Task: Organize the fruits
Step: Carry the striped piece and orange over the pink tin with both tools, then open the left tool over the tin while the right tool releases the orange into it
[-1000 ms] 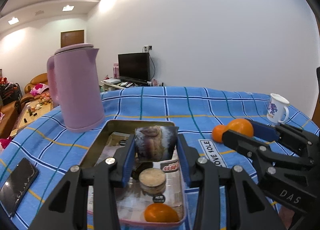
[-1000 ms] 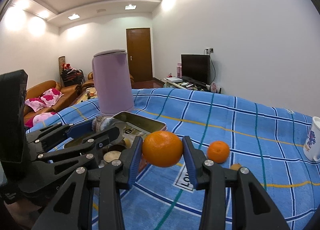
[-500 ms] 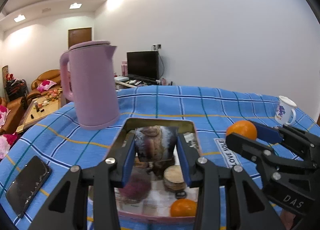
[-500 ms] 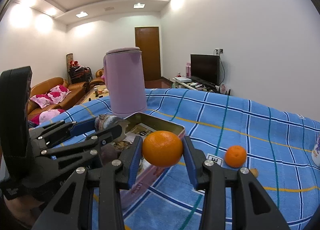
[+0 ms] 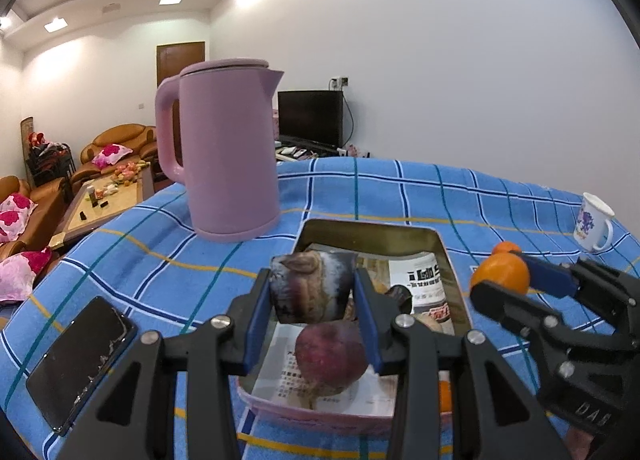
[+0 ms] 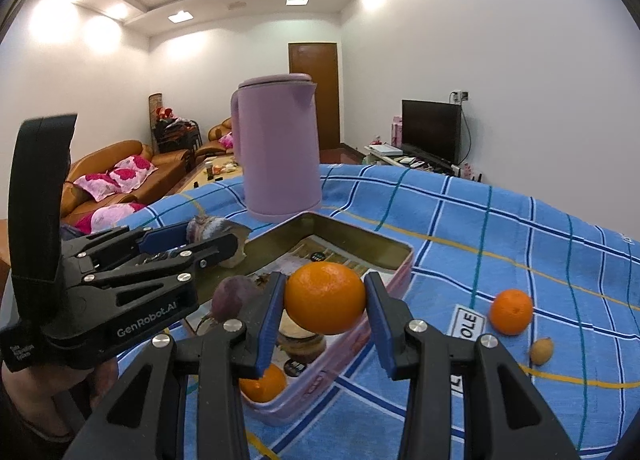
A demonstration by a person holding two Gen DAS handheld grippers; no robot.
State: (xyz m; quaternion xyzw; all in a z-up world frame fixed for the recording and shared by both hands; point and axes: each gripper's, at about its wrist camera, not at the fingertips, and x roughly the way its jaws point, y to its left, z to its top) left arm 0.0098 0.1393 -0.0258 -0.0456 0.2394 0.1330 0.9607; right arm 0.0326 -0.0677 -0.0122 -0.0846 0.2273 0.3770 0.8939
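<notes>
Orange (image 6: 325, 303) sits gripped in the right gripper (image 6: 325, 310) jaws. The left gripper (image 5: 312, 296), marked "GenRobot.AI", grips a mottled fruit (image 5: 310, 287) above the tin tray (image 5: 448, 256).

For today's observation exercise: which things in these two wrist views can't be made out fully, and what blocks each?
- Left wrist view: small orange in the pink metal tray, mostly behind the left gripper.
- Right wrist view: round brown item in the tray, under the large orange held by the right gripper.
- Tablecloth label: partly hidden lettering.

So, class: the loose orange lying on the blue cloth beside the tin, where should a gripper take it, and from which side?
Grip the loose orange across its widest middle, coming from above: it is round, sits free on the cloth, and only the small brown fruit lies near.
</notes>
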